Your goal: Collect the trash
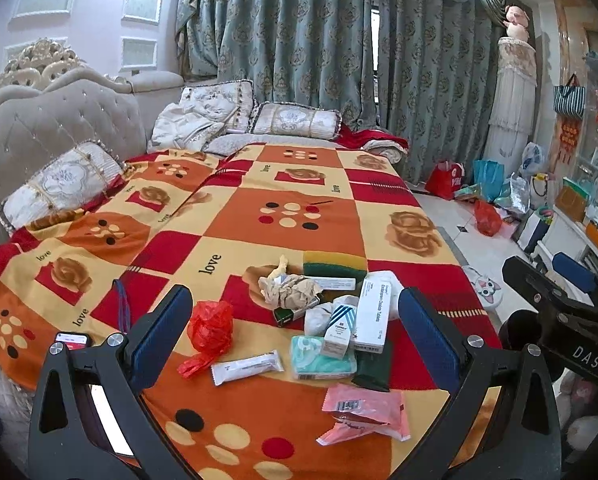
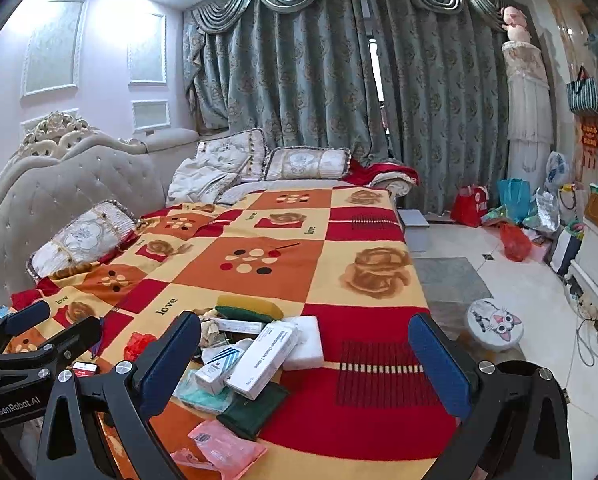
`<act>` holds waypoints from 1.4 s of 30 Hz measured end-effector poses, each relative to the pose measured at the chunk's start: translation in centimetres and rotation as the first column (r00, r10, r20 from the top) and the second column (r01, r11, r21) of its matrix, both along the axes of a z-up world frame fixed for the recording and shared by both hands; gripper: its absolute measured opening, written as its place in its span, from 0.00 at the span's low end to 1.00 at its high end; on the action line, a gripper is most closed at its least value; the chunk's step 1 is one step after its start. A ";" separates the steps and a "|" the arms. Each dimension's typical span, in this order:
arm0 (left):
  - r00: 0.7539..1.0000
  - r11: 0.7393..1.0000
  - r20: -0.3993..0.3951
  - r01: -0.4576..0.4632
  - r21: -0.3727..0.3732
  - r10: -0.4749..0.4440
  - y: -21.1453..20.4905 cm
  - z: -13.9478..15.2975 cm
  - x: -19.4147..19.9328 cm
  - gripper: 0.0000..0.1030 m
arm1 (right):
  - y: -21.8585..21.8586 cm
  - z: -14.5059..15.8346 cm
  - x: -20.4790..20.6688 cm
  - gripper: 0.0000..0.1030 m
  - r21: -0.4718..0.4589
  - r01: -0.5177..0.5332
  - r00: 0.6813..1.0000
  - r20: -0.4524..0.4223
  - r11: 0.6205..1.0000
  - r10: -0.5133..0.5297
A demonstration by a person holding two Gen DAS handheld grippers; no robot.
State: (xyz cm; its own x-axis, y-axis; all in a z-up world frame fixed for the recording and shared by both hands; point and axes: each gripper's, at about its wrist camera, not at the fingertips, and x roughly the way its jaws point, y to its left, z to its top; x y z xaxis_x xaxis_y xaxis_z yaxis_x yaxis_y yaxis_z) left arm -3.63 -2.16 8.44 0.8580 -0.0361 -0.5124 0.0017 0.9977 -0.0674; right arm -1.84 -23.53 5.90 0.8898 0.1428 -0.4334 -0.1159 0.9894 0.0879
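Trash-strewn patchwork blanket point(image 1: 291, 184) (grey curtains point(image 1: 307, 52) behind), tiled floor point(image 2: 531, 300) alongside.

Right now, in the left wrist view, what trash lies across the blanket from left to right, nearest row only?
Red plastic bag → white tube-shaped packet → teal tissue pack → dark green pad. The pink wrapper lies nearer, below that row.

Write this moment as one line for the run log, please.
phase: before first pick | left gripper: open, empty | right gripper: open, empty | trash pile: on blanket, untouched
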 end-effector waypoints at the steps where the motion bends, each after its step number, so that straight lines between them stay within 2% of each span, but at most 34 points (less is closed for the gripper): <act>1: 1.000 1.000 -0.001 0.001 -0.003 -0.001 0.2 0.1 0.1 0.99 | 0.1 0.0 0.1 1.00 -0.003 -0.001 1.000 -0.002 1.000 0.001; 25: 1.000 1.000 -0.027 0.008 -0.018 -0.008 1.8 -1.3 1.4 0.99 | 1.5 -0.8 1.7 1.00 -0.048 -0.002 0.999 -0.051 0.999 0.000; 42: 1.000 0.999 -0.014 -0.023 -0.024 0.023 2.9 -0.9 1.6 0.99 | 2.5 0.2 2.4 1.00 -0.058 -0.024 0.999 -0.039 0.998 0.022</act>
